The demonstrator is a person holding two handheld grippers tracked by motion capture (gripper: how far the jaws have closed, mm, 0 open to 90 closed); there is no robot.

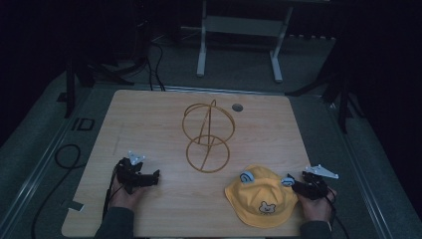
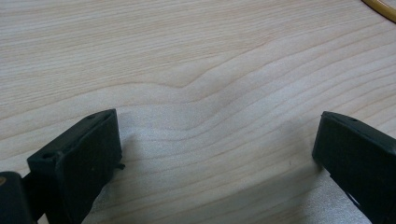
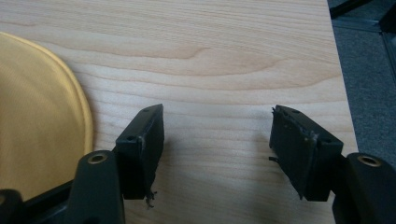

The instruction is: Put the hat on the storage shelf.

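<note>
A yellow hat (image 1: 262, 196) lies at lower right of the wooden bench (image 1: 149, 119), the right gripper (image 1: 301, 186) just beside its brim, fingers spread, while the left gripper (image 1: 149, 178), fingers also spread, rests lower left, below a wire stand (image 1: 206, 137).

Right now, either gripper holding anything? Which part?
Nothing held. Left gripper is open over bare table; right gripper is open beside the yellow hat, not touching it.
</note>
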